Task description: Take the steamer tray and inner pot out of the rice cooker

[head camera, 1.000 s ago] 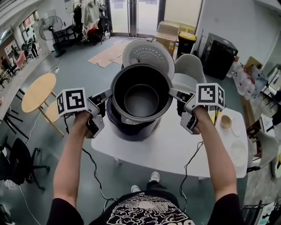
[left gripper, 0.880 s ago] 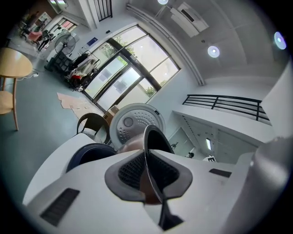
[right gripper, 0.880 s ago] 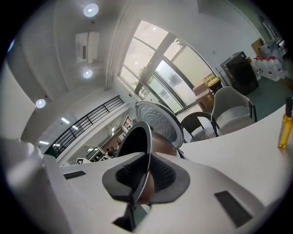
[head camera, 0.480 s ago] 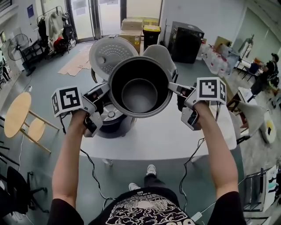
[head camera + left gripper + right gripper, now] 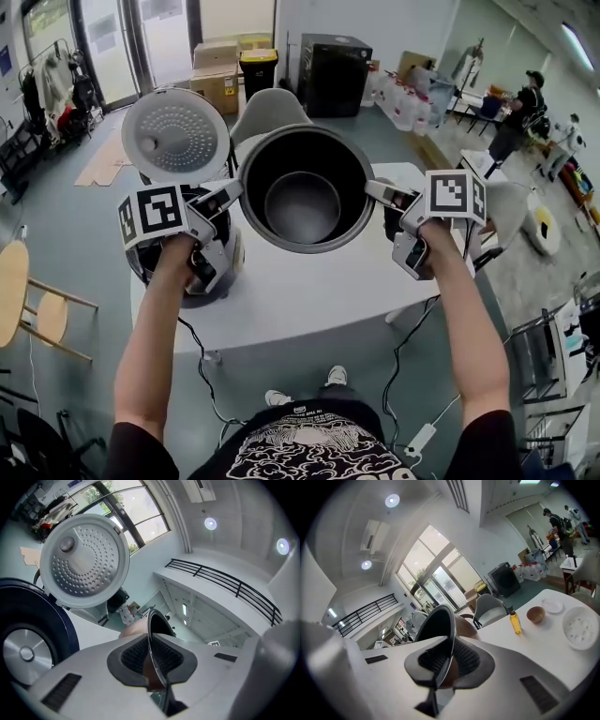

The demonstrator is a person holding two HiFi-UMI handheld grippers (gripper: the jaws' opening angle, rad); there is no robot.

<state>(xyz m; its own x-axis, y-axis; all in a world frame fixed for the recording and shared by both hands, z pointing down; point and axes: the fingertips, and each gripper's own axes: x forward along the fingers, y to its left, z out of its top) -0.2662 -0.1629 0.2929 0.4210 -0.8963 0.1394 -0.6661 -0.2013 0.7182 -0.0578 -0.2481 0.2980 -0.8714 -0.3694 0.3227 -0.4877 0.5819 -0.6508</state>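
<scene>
The dark metal inner pot (image 5: 305, 187) hangs in the air over the white table (image 5: 309, 291), to the right of the rice cooker (image 5: 142, 267). My left gripper (image 5: 234, 192) is shut on the pot's left rim and my right gripper (image 5: 373, 190) on its right rim. In the left gripper view the thin rim (image 5: 157, 653) runs between the pads of the left gripper (image 5: 152, 660). The right gripper view shows the rim (image 5: 440, 630) pinched by the right gripper (image 5: 445, 663). The cooker's lid (image 5: 175, 134) stands open, and its well (image 5: 23, 651) is bare. A white perforated tray (image 5: 581, 627) lies on the table at right.
A yellow bottle (image 5: 514, 622), a brown bowl (image 5: 535, 614) and a small plate (image 5: 554, 605) stand on the table's right part. A grey chair (image 5: 267, 112) is behind the table. Farther back are boxes and a black cabinet (image 5: 333, 75). A wooden stool (image 5: 14, 291) stands at left.
Both grippers have carried the inner pot to the right, from above the cooker to over the table beside it. The grip on both rims has not changed.
</scene>
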